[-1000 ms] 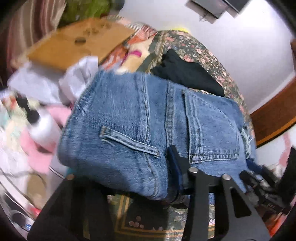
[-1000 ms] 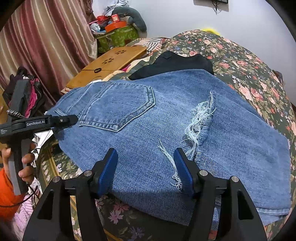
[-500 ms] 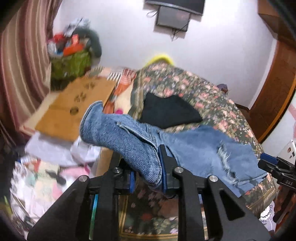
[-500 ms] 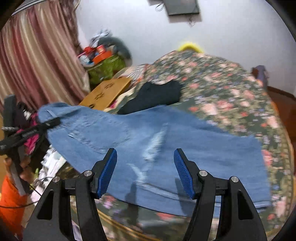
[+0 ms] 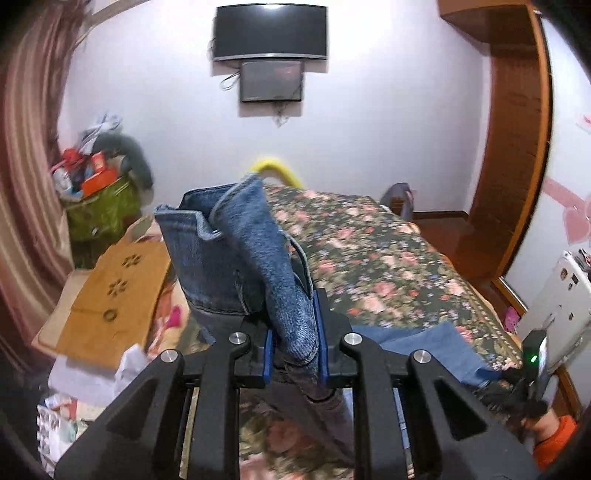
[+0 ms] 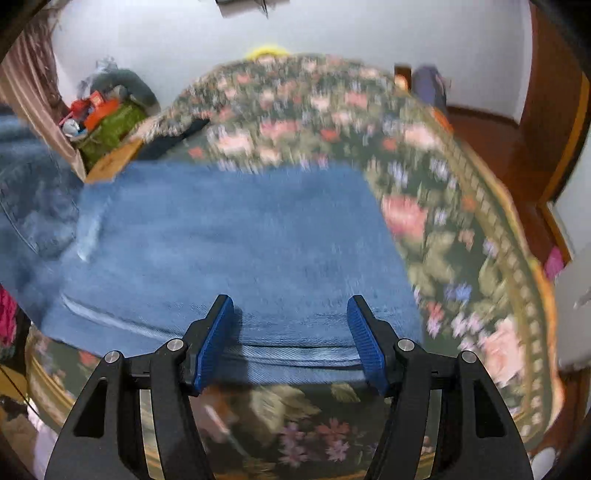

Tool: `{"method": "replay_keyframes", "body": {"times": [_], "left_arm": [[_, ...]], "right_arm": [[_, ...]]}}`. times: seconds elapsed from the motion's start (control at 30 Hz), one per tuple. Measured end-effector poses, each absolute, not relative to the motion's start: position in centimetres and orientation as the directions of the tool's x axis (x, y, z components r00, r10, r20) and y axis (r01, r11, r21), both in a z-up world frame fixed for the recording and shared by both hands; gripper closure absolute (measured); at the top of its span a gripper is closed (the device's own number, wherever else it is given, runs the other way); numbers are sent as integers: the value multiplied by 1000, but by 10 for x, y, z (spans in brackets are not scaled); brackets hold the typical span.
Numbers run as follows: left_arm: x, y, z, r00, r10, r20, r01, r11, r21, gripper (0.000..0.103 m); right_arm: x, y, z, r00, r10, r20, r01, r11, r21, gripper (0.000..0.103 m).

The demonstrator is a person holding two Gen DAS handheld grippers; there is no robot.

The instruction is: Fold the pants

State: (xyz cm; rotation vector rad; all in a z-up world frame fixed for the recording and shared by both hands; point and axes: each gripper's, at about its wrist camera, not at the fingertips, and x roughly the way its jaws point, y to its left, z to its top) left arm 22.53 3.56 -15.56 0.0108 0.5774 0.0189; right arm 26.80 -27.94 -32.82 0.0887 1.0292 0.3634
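The left tool [image 5: 294, 350] is clamped on a bunched fold of the blue jeans [image 5: 236, 258], its blue pads [image 5: 268, 354] pressed against the denim from both sides. The gripped part, with the waistband and a seam showing, stands up above the tool in the left wrist view, lifted off the bed [image 5: 388, 258]. More denim hangs down below the tool, and a flat piece of the same fabric lies on the floral bedspread to the right.

In the right wrist view the right tool [image 6: 291, 339] is spread wide, with nothing between its blue pads [image 6: 214, 343]. The jeans [image 6: 236, 243] lie spread flat across the bed [image 6: 461, 229] in front of it, and their near edge sits between the two fingers, above the floral cover. The left part of the denim rises toward the picture's left edge. This view is blurred.

Beside the bed on the left lies a wooden board [image 5: 110, 295] with cut-out shapes, and beyond it stands a green bag [image 5: 99, 210] stuffed with items. A screen [image 5: 270, 33] hangs on the white wall.
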Motion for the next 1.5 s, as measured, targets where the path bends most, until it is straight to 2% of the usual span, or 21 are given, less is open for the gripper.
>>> {"method": "replay_keyframes", "body": {"times": [0.23, 0.47, 0.57, 0.7, 0.9, 1.1, 1.13, 1.2, 1.27, 1.33, 1.5], "left_arm": [[252, -42, -151, 824, -85, -560, 131, 990, 43, 87], [270, -114, -157, 796, -219, -564, 271, 963, 8, 89], [280, -145, -173, 747, -283, -602, 334, 942, -28, 89], [288, -190, -210, 669, -316, -673, 412, 911, -18, 89], [291, -224, -259, 556, -322, -767, 479, 878, -21, 89], [295, -241, -295, 423, -311, -851, 502, 862, -66, 88], [296, -243, -299, 401, -308, -862, 501, 862, -75, 85], [298, -247, -306, 343, -314, -885, 503, 857, -109, 73], [297, -249, -305, 331, -338, -881, 507, 851, -136, 47], [294, -251, -299, 381, -331, -863, 502, 858, -108, 42], [299, -234, -276, 446, -307, -841, 475, 877, -68, 42]], "right_arm": [[266, -286, -329, 466, 381, -799, -282, 919, 274, 39], [267, -288, -332, 468, 409, -784, -281, 909, 307, 39], [267, -290, -331, 466, 420, -779, -286, 904, 316, 39], [264, -299, -329, 460, 446, -768, -284, 893, 349, 42], [253, -319, -322, 471, 449, -759, -263, 893, 365, 42], [236, -346, -315, 509, 368, -778, -204, 930, 306, 42], [234, -350, -315, 508, 361, -782, -192, 933, 306, 42], [230, -360, -315, 507, 342, -791, -167, 939, 300, 42], [226, -367, -314, 514, 330, -792, -151, 943, 295, 42], [225, -370, -313, 520, 324, -790, -139, 945, 296, 42], [225, -370, -309, 526, 340, -780, -130, 938, 322, 42]]}}
